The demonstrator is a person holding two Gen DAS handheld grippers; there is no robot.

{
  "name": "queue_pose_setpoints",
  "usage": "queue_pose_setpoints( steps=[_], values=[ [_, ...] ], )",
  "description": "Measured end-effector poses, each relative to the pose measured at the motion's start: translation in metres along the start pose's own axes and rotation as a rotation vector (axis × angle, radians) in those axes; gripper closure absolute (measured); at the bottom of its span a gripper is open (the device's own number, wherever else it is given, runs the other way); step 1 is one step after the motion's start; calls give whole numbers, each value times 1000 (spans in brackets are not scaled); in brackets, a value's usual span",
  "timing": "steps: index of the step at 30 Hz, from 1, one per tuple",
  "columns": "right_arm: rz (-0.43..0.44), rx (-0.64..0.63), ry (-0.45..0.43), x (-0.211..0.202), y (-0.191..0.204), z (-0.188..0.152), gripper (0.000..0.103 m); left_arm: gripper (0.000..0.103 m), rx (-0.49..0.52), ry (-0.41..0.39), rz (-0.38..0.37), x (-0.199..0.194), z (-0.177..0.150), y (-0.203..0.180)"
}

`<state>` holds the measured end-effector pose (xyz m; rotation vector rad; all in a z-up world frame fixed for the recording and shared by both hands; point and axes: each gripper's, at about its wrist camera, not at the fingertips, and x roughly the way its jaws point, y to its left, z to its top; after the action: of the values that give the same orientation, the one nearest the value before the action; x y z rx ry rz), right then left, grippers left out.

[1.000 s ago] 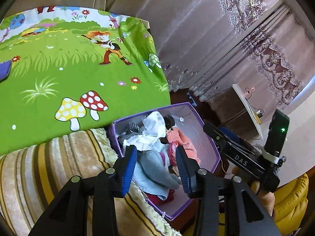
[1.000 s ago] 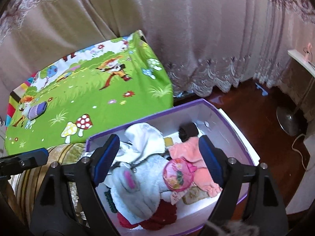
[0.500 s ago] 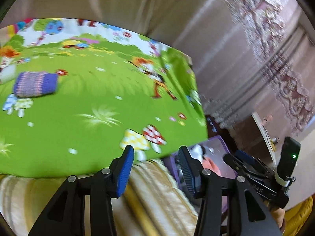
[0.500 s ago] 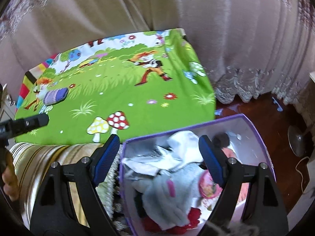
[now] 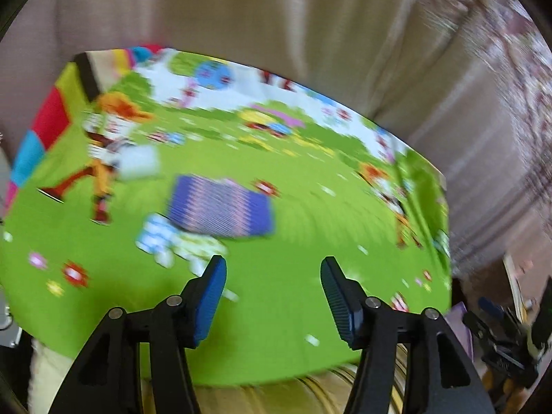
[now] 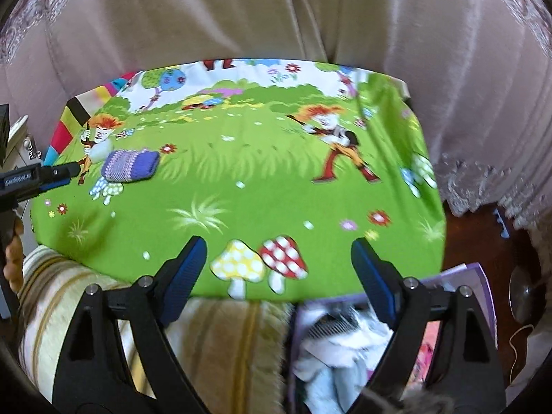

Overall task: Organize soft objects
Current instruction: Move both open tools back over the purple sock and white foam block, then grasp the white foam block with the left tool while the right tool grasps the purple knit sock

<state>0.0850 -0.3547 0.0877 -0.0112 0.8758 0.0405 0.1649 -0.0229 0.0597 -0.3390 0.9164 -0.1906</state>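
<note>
A folded purple knitted cloth (image 5: 220, 207) lies on the green cartoon-print cover (image 5: 296, 310), just ahead of my left gripper (image 5: 273, 269), which is open and empty. The view is blurred. In the right wrist view the same cloth (image 6: 131, 165) lies at the far left of the cover (image 6: 262, 186). My right gripper (image 6: 278, 252) is open and empty above the cover's near edge. A purple box (image 6: 479, 276) with several soft clothes (image 6: 331, 352) stands at the lower right, under the right finger.
A striped beige plush blanket (image 6: 220, 338) lies along the near edge. Pale curtains (image 6: 276, 13) hang behind. Dark wooden floor (image 6: 483, 234) and a fan base (image 6: 526, 296) are to the right. The left gripper also shows at the right wrist view's left edge (image 6: 51, 176).
Both grippers have swung left and up, away from the box and over the green cover. The purple cloth has come into view ahead of the left gripper. Both jaws stayed open.
</note>
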Motion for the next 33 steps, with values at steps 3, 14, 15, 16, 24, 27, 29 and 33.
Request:
queue_pose_setpoints(
  steps=[3,14,15,16,24,27,29,33],
  values=[
    [22,-25,4,13,24,19,12,36,-63,-26,69,0,26,35],
    [192,-241,-26,78,127,84,8,26,-191,-26,229,38,85,97],
    [215,-265,-28,87,138,87,8,25,-195,-14,237,44,88,101],
    [231,-287,-24,97,148,89,8,25,-201,-2,247,53,91,105],
    [347,-523,-26,152,214,95,8,21,-190,40,376,105,106,126],
    [376,-569,-19,170,227,97,7,21,-173,63,409,117,107,134],
    [403,-600,-1,184,237,97,7,21,-175,74,421,122,107,140],
    [400,-684,39,211,256,92,7,20,-176,78,397,129,107,144]
  ],
)
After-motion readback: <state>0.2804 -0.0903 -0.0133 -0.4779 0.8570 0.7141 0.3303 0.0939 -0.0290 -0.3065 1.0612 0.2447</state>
